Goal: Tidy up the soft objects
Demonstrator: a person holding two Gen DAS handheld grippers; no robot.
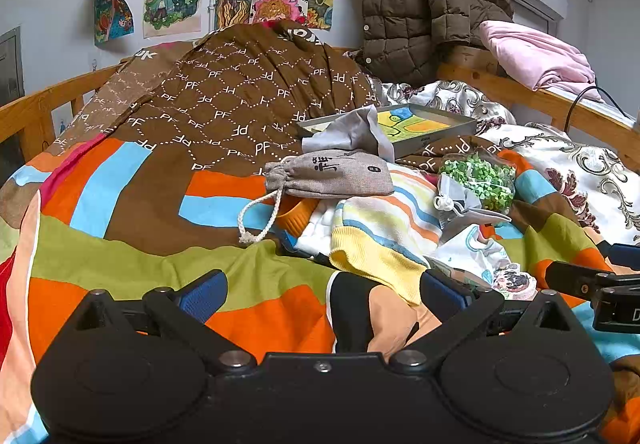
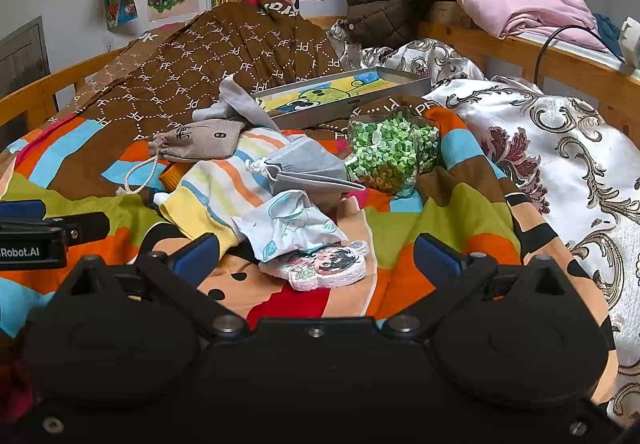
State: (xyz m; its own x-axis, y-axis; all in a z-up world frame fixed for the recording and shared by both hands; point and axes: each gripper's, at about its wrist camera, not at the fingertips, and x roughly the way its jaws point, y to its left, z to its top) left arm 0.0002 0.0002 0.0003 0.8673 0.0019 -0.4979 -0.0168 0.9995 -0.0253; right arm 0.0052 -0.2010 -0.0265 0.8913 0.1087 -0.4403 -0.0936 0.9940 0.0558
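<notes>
The soft things lie in a loose heap on the colourful bedspread (image 1: 120,264) of a wooden-railed bed. A striped knit cloth (image 1: 380,228) sits at the middle of the heap, with a grey drawstring pouch (image 1: 332,174) resting on its far edge and a grey face mask (image 2: 308,170) lying over its right side. Just beside the mask stands a clear bag of green pieces (image 2: 392,152). Nearer the cameras, a white printed mask (image 2: 288,224) overlaps a small cartoon-printed pad (image 2: 328,268). Behind the heap, a shallow grey tray (image 2: 360,92) with a drawing in it rests on the brown patterned quilt (image 1: 240,92).

The left gripper (image 1: 322,294) hovers low over the bedspread with its fingers (image 1: 204,296) spread wide and nothing between them; the yellow hem of the striped knit cloth lies just ahead, close to the right-hand finger.

The right gripper (image 2: 318,258) is level with it and just to its right, fingers (image 2: 438,258) likewise spread wide and empty. The cartoon-printed pad and the white printed mask lie between and just ahead of its fingertips, not touched.
</notes>
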